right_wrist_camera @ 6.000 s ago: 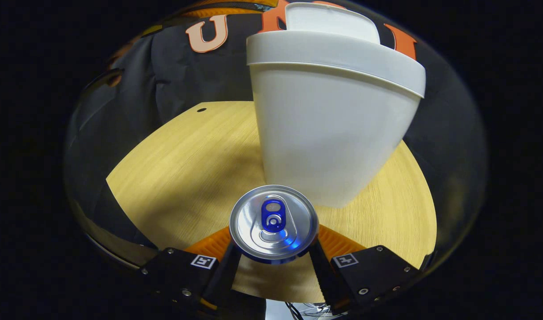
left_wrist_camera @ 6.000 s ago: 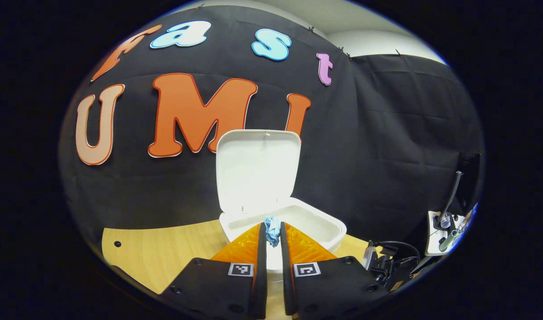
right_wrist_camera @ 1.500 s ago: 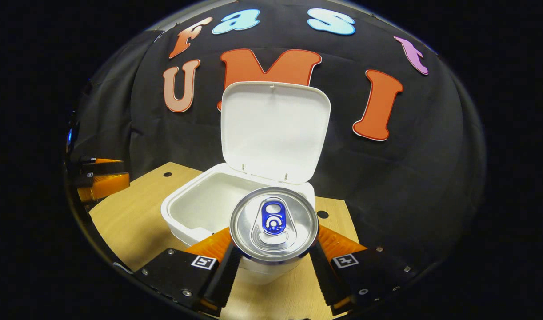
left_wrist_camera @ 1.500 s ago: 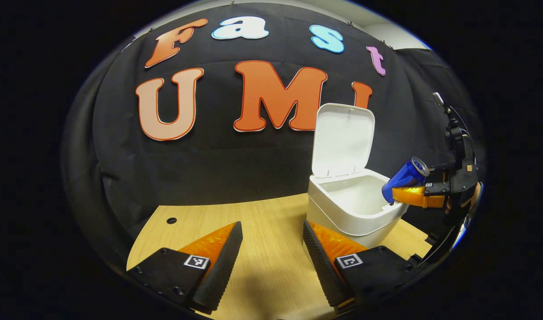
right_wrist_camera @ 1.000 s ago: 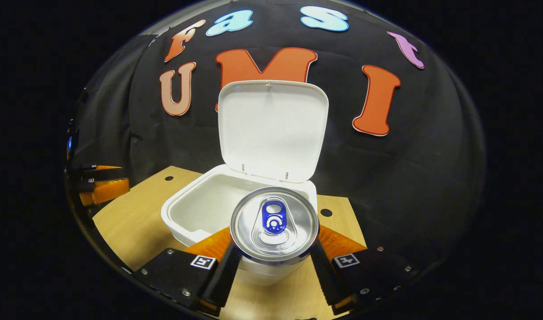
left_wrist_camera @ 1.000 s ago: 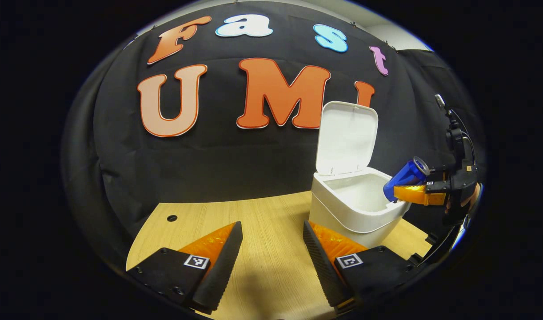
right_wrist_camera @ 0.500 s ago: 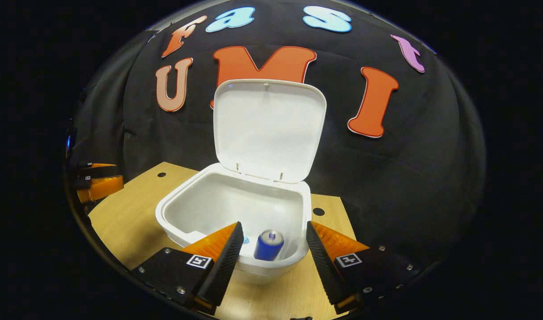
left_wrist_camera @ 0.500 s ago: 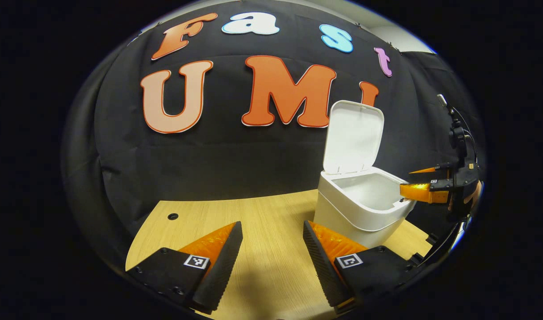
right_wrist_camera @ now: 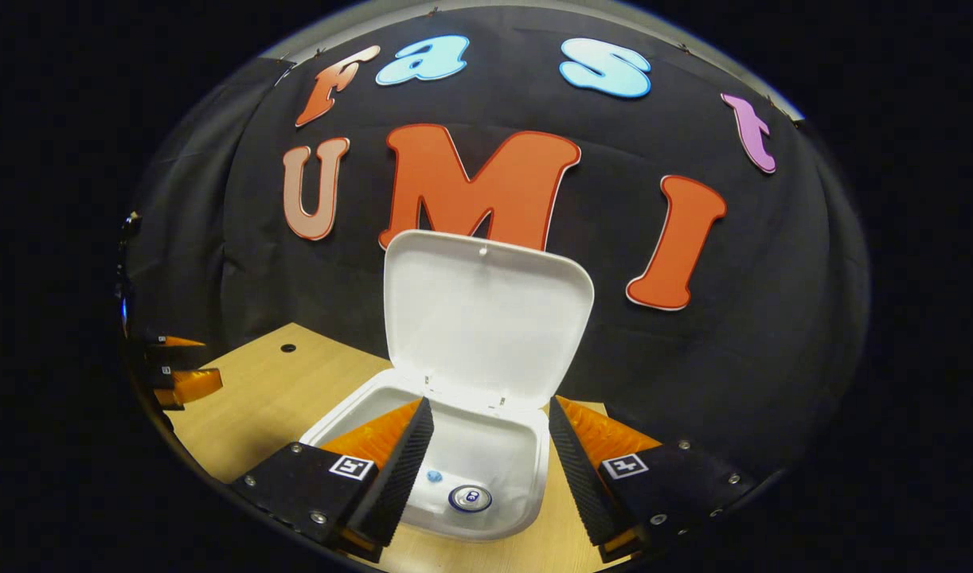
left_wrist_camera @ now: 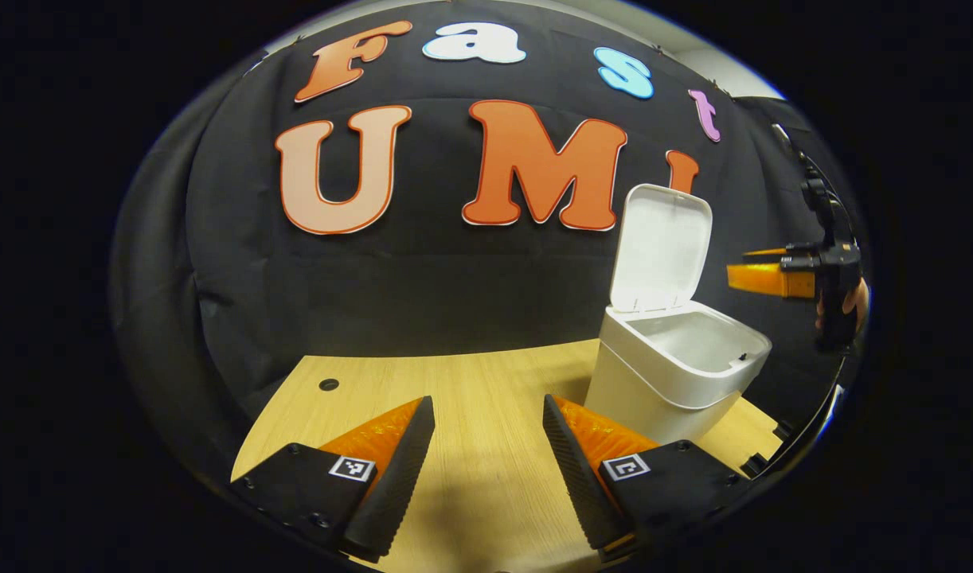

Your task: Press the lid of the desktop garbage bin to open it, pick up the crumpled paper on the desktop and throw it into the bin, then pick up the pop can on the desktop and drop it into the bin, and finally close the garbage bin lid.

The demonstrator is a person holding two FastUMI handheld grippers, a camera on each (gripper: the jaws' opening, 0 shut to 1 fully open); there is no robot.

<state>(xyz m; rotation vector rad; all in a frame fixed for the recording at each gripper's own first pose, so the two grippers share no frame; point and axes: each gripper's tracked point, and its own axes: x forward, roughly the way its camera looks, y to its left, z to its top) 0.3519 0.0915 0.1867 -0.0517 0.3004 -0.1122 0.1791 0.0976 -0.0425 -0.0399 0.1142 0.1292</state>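
Left gripper view low over the desk (left_wrist_camera: 470, 477), right gripper view above, sharing the bin (left_wrist_camera: 677, 374).

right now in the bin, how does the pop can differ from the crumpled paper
The pop can shows a round silver top ringed in blue and faces up, so it seems to stand upright; the crumpled paper is a pale blue irregular wad. The can looks clearly larger than the paper. The can sits nearer the bin's front wall, the paper just behind and to its left. Both lie at the bottom of the bin, under the raised lid.
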